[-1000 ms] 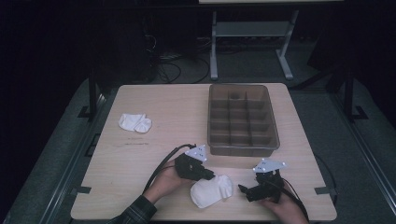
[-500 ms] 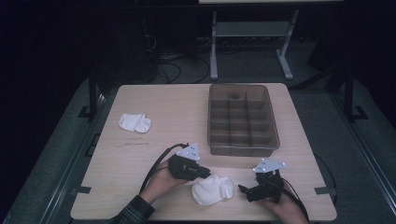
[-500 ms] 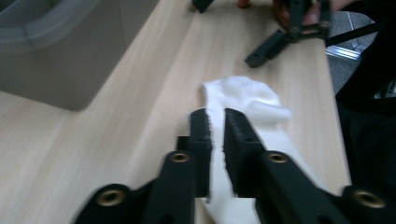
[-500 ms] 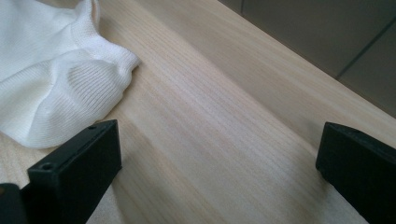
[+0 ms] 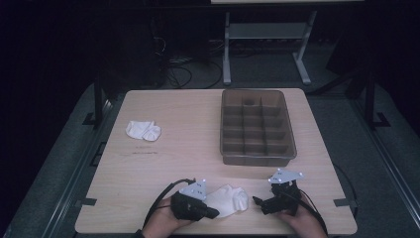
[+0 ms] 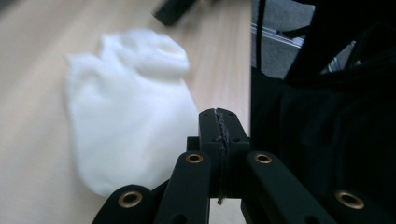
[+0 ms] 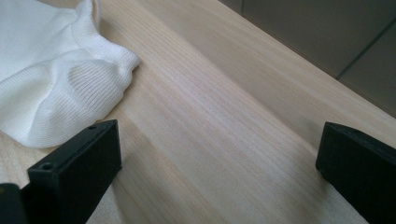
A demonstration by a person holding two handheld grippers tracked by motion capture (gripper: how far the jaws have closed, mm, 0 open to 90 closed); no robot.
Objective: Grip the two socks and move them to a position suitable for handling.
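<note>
Shifted since the earlier frame: left gripper (image 5: pixel 210 213), now lower along the near edge of the counter (image 5: pixel 188 129), jaws just closed fully with nothing between them. White sock (image 5: pixel 229 199) lies bunched on the counter between both grippers, just beside the left jaws. Right gripper (image 5: pixel 257 201): jaws wide apart, empty, sock cuff (image 7: pixel 56 88) near one jaw. Advice: reopen left jaws, pinch one sock edge each side. Divided bin (image 5: pixel 256 126) and second sock (image 5: pixel 143 131) stand well apart.
</note>
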